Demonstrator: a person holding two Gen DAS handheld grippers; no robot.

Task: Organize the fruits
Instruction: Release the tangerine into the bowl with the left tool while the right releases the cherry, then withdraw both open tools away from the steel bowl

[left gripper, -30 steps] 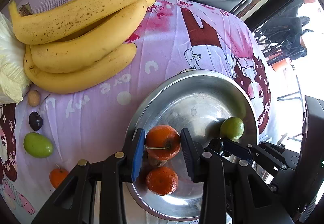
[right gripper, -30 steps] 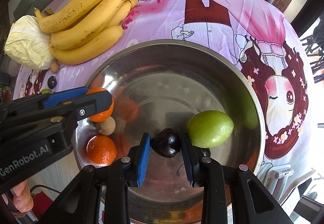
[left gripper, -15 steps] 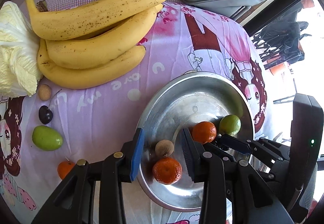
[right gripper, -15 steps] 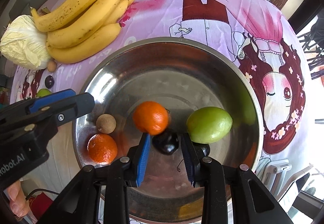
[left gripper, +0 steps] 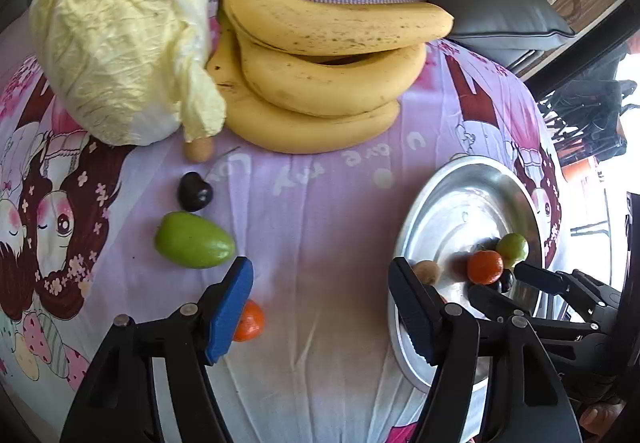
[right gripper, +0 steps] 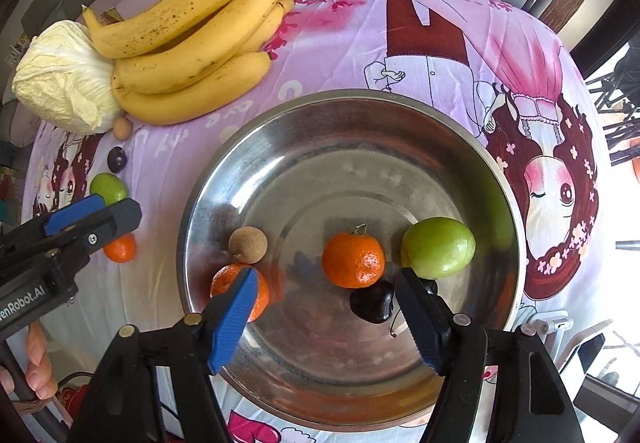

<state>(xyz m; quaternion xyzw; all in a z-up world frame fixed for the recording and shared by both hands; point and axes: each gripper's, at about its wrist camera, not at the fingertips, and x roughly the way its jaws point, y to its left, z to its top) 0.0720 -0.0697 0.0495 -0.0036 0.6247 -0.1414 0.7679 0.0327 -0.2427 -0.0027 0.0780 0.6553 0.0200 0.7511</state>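
Both grippers are opening with nothing between the pads. Your left gripper [left gripper: 320, 307] hangs over bare cloth, its blue-padded finger just beside a small orange [left gripper: 249, 321] that lies outside the bowl. Your right gripper [right gripper: 324, 307] hangs over the steel bowl [right gripper: 400, 99], its right finger just beside a dark cherry [right gripper: 372, 305] resting on the bowl floor, apparently just let go.

Placement: the bowl appears to serve as the collecting place, so the small round fruit goes there while bulky items stay on the printed cloth [left gripper: 320, 203].

Count inside the bowl: two oranges [right gripper: 354, 259], one green fruit [right gripper: 438, 247], one brown longan-like fruit [right gripper: 248, 245], one cherry; whether a second dark fruit hides behind the right finger cannot be told.

Count on the cloth: one orange, one green fruit [left gripper: 195, 240], one cherry [left gripper: 195, 191], one small brown fruit [left gripper: 199, 151], one bunch of bananas [left gripper: 328, 83], and one cabbage [left gripper: 120, 31], which is no fruit.
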